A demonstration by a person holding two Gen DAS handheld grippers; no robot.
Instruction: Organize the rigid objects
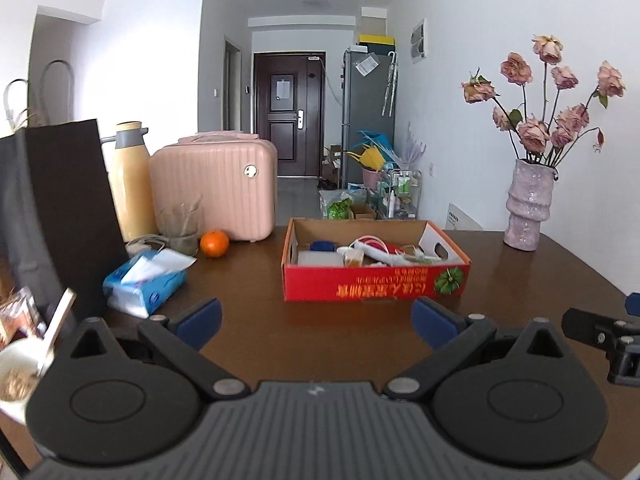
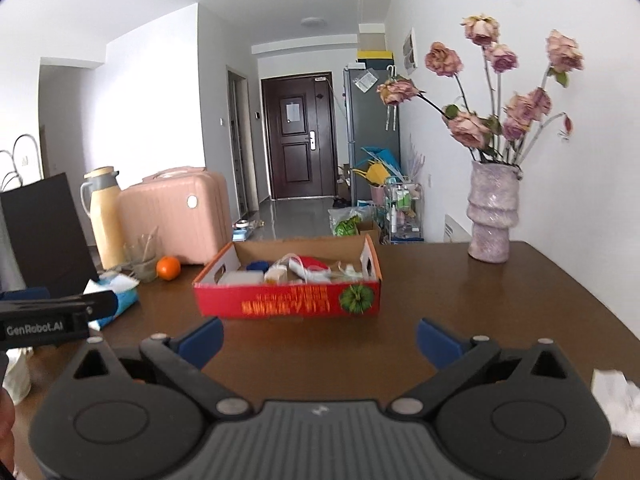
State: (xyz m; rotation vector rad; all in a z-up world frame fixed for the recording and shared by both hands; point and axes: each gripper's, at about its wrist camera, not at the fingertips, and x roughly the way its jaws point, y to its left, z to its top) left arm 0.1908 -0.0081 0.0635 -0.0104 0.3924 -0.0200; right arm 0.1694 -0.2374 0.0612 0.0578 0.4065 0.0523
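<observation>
**Box packed, both tools empty above the bench**

Your left tool (image 1: 316, 320) and right tool (image 2: 320, 336) hang over the dark wooden bench (image 2: 500, 300), each with its blue pads spread wide and nothing between them. At the centre of both views sits the red cardboard box (image 1: 372, 286), already holding a jumble of small goods: a white container, a blue cap and red-and-white packaging can be made out, the rest too blurred to name. By the look of it, most of the sorting is done. Still loose at the left of the frame are an orange (image 1: 214, 243), a blue tissue pack (image 1: 146, 280) and a glass (image 1: 180, 224); whether any belongs in the box you cannot tell. The vase of dried roses (image 2: 493, 216) stands apart at right
</observation>
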